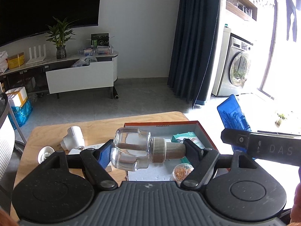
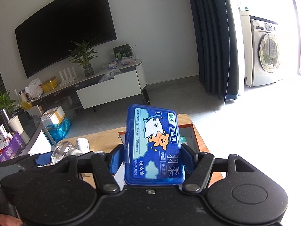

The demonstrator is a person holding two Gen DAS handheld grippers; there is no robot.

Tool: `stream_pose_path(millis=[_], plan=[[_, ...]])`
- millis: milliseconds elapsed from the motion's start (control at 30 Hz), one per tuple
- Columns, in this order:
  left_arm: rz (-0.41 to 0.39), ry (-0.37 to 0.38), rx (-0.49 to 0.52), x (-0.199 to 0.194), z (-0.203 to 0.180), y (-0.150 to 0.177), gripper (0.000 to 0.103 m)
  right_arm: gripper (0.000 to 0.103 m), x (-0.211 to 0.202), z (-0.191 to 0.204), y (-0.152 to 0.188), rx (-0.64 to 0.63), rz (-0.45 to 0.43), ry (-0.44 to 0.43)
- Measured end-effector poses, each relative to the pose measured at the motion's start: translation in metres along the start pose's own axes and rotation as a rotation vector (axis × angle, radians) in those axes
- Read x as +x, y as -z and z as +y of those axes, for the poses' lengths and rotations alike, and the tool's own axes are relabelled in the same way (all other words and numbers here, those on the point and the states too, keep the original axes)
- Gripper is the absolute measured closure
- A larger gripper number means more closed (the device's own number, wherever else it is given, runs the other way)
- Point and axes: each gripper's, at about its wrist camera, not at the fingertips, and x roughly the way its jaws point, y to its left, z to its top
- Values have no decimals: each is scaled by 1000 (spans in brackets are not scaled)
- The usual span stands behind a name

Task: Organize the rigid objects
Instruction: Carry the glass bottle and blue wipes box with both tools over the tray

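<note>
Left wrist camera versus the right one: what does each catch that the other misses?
Only the left shows inside the orange box: a green carton and toothpick jar. Only the right shows the blue case's printed bear label. Both show the glass bottle, the case, the wooden table, TV and washing machine.

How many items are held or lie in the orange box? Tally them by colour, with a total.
Clear: 2, bottle in the left gripper, toothpick jar in the orange box.
Blue: 1, floss case in the right gripper.
Green and white: 1, carton in the box.
Total: 4.
</note>
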Motion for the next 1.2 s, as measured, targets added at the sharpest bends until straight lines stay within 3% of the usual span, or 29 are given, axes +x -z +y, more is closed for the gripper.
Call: stream_pose_path(millis=[1200], plan=[[62,58,31,31,-7,-6,24,26,26,-17,-5,40,16,42]])
